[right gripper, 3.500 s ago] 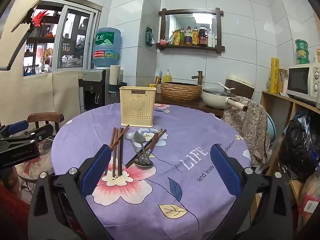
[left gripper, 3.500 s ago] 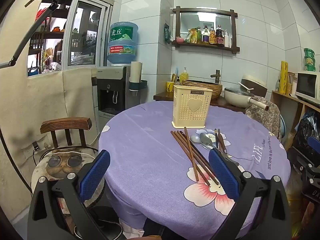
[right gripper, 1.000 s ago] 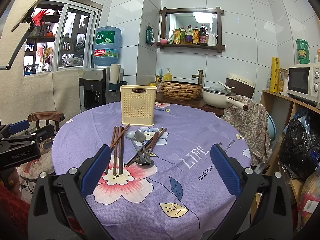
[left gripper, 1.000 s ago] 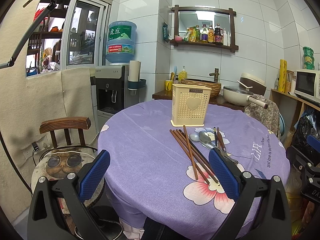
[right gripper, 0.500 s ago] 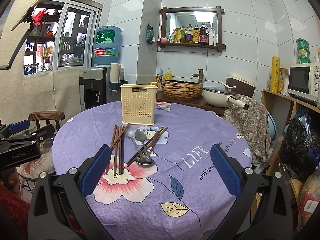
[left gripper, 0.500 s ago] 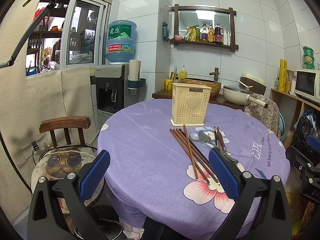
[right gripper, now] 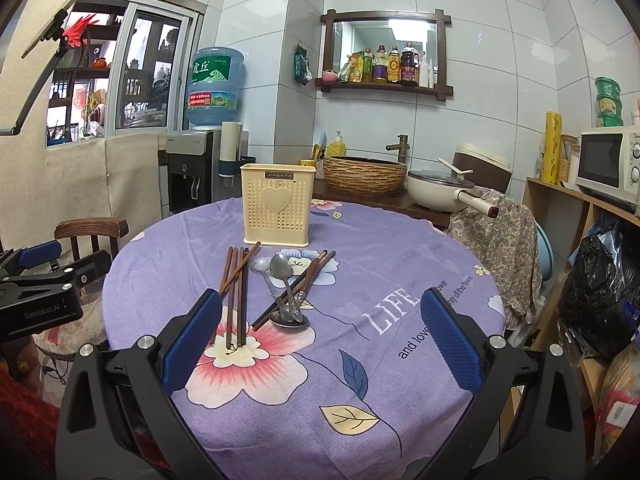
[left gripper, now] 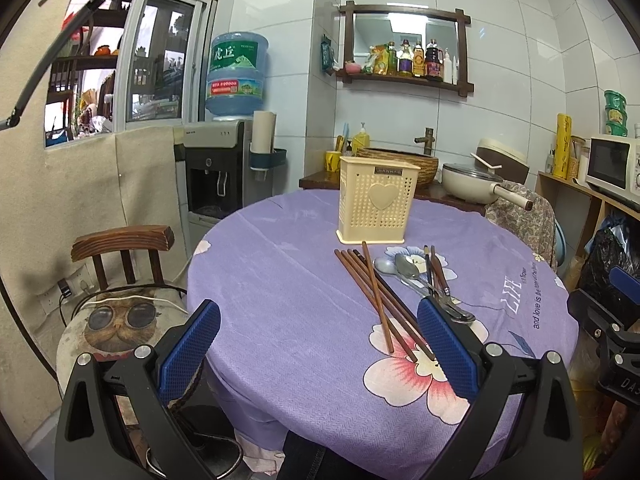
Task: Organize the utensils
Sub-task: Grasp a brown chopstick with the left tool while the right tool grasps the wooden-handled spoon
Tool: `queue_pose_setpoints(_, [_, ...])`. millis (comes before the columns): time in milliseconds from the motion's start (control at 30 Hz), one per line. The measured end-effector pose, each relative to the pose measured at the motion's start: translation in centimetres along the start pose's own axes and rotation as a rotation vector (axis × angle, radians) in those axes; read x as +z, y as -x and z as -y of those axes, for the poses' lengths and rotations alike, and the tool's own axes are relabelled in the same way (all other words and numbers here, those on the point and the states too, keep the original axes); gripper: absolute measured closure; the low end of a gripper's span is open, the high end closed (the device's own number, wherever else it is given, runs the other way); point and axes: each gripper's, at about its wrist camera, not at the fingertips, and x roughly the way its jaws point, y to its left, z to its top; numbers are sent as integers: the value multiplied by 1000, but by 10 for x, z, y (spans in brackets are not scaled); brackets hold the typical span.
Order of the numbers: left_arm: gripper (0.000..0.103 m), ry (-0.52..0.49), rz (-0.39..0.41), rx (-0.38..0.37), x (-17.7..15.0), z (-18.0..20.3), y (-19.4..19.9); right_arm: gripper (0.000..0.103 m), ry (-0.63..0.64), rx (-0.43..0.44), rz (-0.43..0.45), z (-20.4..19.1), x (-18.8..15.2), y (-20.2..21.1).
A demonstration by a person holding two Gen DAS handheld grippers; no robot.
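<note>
A round surface (right gripper: pixel 400 272) covered in a purple flowered cloth fills the middle of both wrist views, inside a white-tiled kitchen. A water dispenser (right gripper: pixel 200 168) with a blue bottle stands behind it to the left, a wooden chair (left gripper: pixel 124 256) with a cat-print cushion sits at its left edge, and a microwave (right gripper: pixel 608 164) rests on a shelf to the right.

Near the far side of the surface stands a cream perforated utensil holder (right gripper: pixel 276 208), upright, with a heart on its front. Just in front of it, the utensils lie loose on the cloth. A bundle of brown chopsticks (right gripper: pixel 236 288) lies roughly side by side on the left, with one stick crossing the others at an angle. To their right, two metal spoons (right gripper: pixel 282 284) lie with bowls toward the holder, and their handles overlap a third spoon bowl nearer the camera. A second group of dark chopsticks (right gripper: pixel 304 280) lies diagonally across the spoons.

The left gripper (left gripper: pixel 316 348) hangs low at the near left edge of the surface, its blue-padded fingers (left gripper: pixel 188 348) spread wide with nothing between them. The right gripper (right gripper: pixel 320 336) hangs over the near side of the cloth, its fingers (right gripper: pixel 448 336) likewise spread wide and holding nothing, with the chopstick ends and spoons lying on the cloth beyond them.
</note>
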Motion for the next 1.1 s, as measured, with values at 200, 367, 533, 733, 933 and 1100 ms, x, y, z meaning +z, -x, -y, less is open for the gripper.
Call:
queue_pose_setpoints(200, [6,-31,-95,-14,1,0,-34,5,-24,76,-122,7,7,-48])
queue_pose_setpoints(367, [9,-74,-179,-44,8,2,-75,5,-9,53,-202,12,19,-102])
queue_pose_setpoints(533, [24,-74,-280,-93,22,0,-127,21,-133,111,-332,29,36,-171])
queue_pose_setpoints(733, [40,-38,-375,-128,43,-3,-180,51,-174,148,-517,27,35,-252])
queue_pose_setpoints(933, [48,-13,-435,-164,57,2,-219,58,-244,164,-589,29,35,-299])
queue_pose_setpoints(1100, [48,-9,-477,-171,61,8,-245,66,-251,162,-627,25,31,-320])
